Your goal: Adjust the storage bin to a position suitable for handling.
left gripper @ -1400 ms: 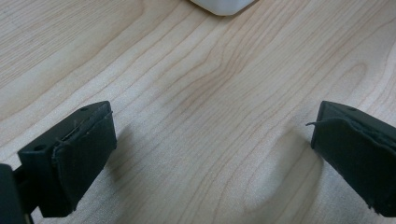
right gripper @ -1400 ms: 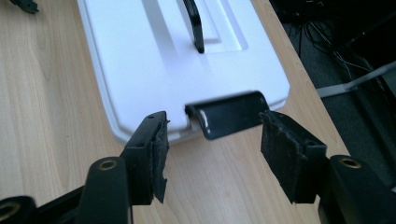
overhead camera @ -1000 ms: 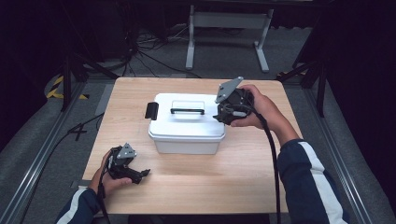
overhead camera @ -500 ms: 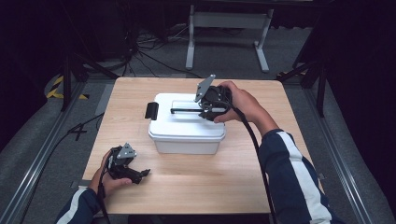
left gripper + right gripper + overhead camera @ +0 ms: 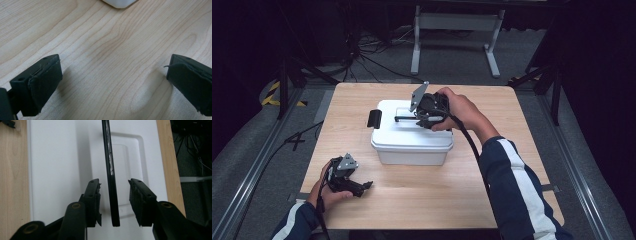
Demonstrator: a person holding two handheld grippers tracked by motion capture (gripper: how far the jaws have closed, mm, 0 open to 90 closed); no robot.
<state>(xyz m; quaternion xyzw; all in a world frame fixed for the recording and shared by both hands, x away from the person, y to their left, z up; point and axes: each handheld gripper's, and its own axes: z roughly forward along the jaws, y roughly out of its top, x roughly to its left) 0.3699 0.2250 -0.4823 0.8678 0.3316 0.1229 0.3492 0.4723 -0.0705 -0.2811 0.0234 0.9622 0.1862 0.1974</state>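
Note:
A white lidded box (image 5: 409,142) stands mid-table, with a thin black handle (image 5: 404,118) raised on its lid. My right gripper (image 5: 418,119) hangs over the lid's right part. In the right gripper view it is open (image 5: 113,192), one jaw on each side of the handle (image 5: 110,170), with a small gap on both sides above the white lid (image 5: 55,165). My left gripper (image 5: 362,186) rests on the wood at the front left, held in a hand. Its jaws stand wide open (image 5: 112,75) over bare tabletop, and the box's corner (image 5: 119,3) lies ahead.
A black latch (image 5: 374,119) sticks out from the box's left end. The wooden table (image 5: 522,150) has bare room in front of and right of the box. Cables and a grey stand (image 5: 454,22) lie on the floor beyond the far edge.
My right gripper has moved left from the box's right end over the lid and now straddles the handle. The left gripper has stayed put.

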